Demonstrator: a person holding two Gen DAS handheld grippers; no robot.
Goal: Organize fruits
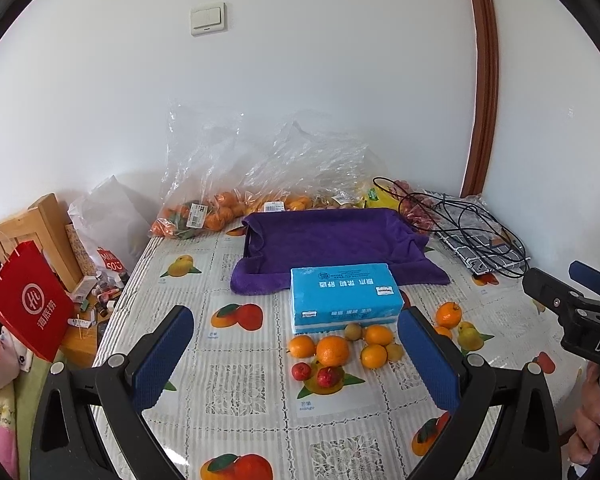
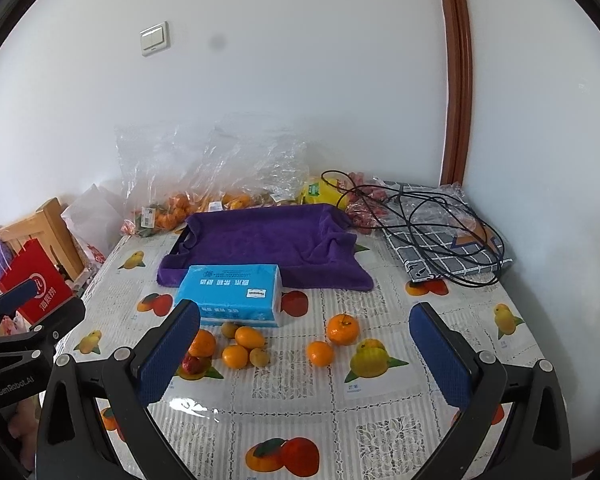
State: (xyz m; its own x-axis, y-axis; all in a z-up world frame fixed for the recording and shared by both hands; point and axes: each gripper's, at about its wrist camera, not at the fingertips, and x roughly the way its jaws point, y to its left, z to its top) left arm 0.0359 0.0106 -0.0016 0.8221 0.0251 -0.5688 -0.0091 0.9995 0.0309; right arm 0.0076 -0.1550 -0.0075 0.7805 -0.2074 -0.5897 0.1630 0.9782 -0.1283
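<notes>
Two grippers hovering over table (image 2: 300, 400), nothing held. Left gripper (image 1: 296, 354) fingers spread wide. Right gripper (image 2: 306, 354) fingers wide apart too. Loose oranges (image 1: 332, 350) and small red fruits (image 1: 327, 376) sitting clustered just in front of blue tissue box (image 1: 344, 298). Purple cloth (image 1: 332, 246) lying behind box. Bagged oranges (image 1: 216, 210) resting at wall.

White wall (image 1: 300, 80), light switch (image 1: 207, 18), brown doorframe (image 1: 485, 80)
</notes>
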